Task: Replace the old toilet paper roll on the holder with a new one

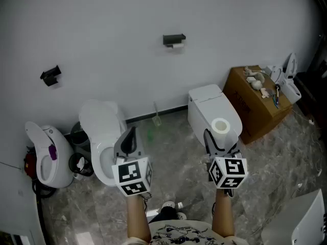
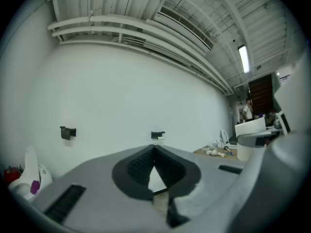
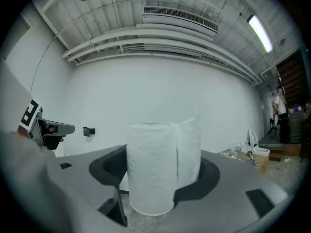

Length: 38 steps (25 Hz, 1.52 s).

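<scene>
Two white toilets stand against the wall, one with its lid up (image 1: 102, 137) and one with its lid shut (image 1: 207, 106). Just beside the shut one, a cardboard box (image 1: 250, 108) carries small oddments on top. The black holder (image 1: 173, 40) sits on the wall, well apart. The right claw (image 3: 160, 178) pinches the upright toilet paper roll (image 3: 155, 169). The left claw (image 2: 154, 149) is pressed together, holding nothing.

I face a plain white wall (image 1: 102, 24). A brown cardboard box (image 1: 250, 114) sits on the grey marbled floor (image 1: 173, 152).
</scene>
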### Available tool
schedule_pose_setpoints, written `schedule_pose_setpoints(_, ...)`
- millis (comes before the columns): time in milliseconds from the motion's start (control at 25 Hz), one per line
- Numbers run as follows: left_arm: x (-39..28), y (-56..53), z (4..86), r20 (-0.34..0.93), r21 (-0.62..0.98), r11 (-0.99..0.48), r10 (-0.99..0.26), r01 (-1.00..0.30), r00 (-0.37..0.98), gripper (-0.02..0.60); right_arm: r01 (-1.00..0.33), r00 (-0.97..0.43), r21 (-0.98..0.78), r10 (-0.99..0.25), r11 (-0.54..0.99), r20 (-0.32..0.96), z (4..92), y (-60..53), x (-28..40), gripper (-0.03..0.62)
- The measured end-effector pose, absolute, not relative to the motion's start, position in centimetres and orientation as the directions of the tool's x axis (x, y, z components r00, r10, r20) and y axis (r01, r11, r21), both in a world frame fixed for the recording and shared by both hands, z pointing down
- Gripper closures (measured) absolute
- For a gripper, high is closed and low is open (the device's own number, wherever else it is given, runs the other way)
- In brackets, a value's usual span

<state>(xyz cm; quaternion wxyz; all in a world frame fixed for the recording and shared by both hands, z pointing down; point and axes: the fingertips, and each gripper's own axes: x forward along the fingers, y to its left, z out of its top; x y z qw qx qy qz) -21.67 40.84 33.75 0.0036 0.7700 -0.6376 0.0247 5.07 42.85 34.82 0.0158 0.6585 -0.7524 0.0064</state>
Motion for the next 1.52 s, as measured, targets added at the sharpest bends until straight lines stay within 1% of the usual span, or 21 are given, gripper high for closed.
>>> schedule_pose_setpoints(800,-22.0,40.2,33.6,0.022,-0.029,-0.185,-0.983,-0.982,0.184,0.574,-0.988,-0.152,-0.01,-0.988,0.152,0.025,34.9,42.2,4.5,0.289)
schedule_pose_setpoints(920,-22.2,39.6,33.2,0.005,-0.015,-0.171,-0.985,-0.985,0.171,0.538,-0.99,-0.144,-0.006,-0.989,0.144,0.026,34.9,41.7,4.6,0.289)
schedule_pose_setpoints(1040,-22.5,39.0,32.9,-0.014,-0.011,-0.172,-0.985,-0.985,0.172,0.462,-0.99,-0.14,-0.016,-0.99,0.139,0.02,35.0,41.1,4.6,0.289)
schedule_pose_setpoints(1120,-22.7,38.6,32.8,-0.02,-0.028,-0.174,-0.984,-0.984,0.174,0.397,-0.991,-0.134,-0.023,-0.991,0.134,0.016,35.0,40.7,4.5,0.289)
schedule_pose_setpoints(1160,-22.8,38.3,32.7,-0.022,-0.035,-0.173,-0.985,-0.984,0.174,0.38,-0.991,-0.131,-0.024,-0.991,0.13,0.015,35.0,40.5,4.4,0.289)
schedule_pose_setpoints(1280,-23.1,37.5,32.6,-0.025,-0.037,-0.167,-0.986,-0.985,0.168,0.364,-0.992,-0.127,-0.022,-0.992,0.127,0.013,35.0,39.8,4.2,0.289)
schedule_pose_setpoints(1520,-23.9,36.4,32.8,-0.024,-0.027,-0.166,-0.986,-0.986,0.166,0.364,-0.993,-0.113,-0.028,-0.993,0.113,0.021,35.7,38.9,3.9,0.289)
